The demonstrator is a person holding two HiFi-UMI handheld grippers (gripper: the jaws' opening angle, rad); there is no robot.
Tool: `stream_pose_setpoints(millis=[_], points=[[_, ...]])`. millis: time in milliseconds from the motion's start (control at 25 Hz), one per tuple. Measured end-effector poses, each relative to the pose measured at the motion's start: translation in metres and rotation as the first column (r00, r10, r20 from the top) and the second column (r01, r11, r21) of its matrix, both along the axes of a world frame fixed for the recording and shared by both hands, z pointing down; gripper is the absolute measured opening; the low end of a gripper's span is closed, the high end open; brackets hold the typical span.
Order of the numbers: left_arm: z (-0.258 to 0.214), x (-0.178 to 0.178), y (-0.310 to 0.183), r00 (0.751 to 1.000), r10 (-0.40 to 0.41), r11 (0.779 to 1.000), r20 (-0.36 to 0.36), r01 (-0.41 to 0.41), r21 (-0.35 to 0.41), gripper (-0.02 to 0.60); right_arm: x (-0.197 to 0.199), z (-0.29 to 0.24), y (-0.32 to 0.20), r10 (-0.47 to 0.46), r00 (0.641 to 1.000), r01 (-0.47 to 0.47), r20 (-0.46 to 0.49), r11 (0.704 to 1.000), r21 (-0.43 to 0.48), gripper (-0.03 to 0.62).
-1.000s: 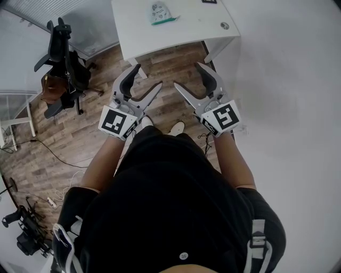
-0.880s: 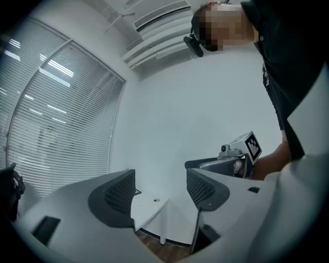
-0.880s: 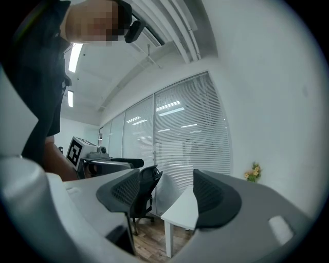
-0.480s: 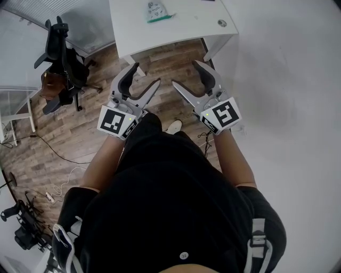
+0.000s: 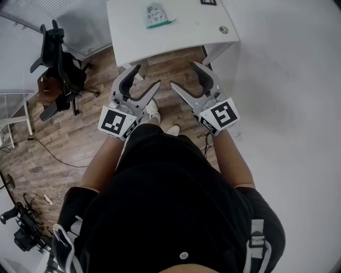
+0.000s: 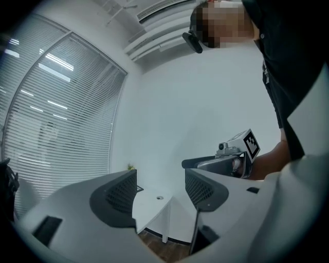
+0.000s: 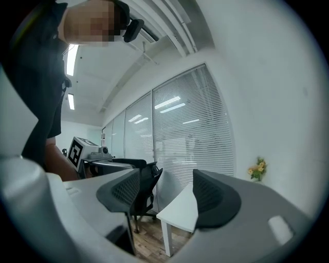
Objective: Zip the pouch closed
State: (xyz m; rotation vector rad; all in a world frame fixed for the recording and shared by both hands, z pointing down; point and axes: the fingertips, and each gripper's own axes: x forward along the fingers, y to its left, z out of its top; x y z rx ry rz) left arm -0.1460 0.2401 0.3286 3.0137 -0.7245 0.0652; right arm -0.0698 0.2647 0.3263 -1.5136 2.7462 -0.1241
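The pouch (image 5: 156,15), pale with green trim, lies on the white table (image 5: 181,32) at the top of the head view. Both grippers are held level in front of the person, short of the table's near edge and apart from the pouch. My left gripper (image 5: 147,76) has wide jaws that are closing, with nothing between them; in the left gripper view (image 6: 160,192) only the table corner (image 6: 151,203) shows past them. My right gripper (image 5: 184,74) stands open and empty, and in the right gripper view (image 7: 167,198) it faces the table (image 7: 180,210).
A black office chair (image 5: 58,58) with a brown bag stands left of the table on the wood floor. A glass wall with blinds (image 7: 190,144) runs behind it. A small round disc (image 5: 224,30) sits near the table's right edge. Cables lie on the floor at lower left.
The person has stepped toward the table, one shoe coming forward. Both grippers have moved with the body closer to the table's near edge, still empty.
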Motion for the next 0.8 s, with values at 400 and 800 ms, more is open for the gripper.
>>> stream_pose_setpoints(millis=[400, 800], points=[[0.003, 0.012, -0.097, 1.0, 0.023, 1.0, -0.013, -0.023, -0.004, 0.291, 0.004, 0.005, -0.096, 0.001, 1.0, -0.001, -0.015, 1.0, -0.018, 0.324], [0.003, 0.01, -0.182, 0.999, 0.048, 0.999, -0.013, -0.048, -0.015, 0.291, 0.007, 0.005, -0.182, 0.034, 0.999, -0.035, -0.036, 0.999, -0.04, 0.323]])
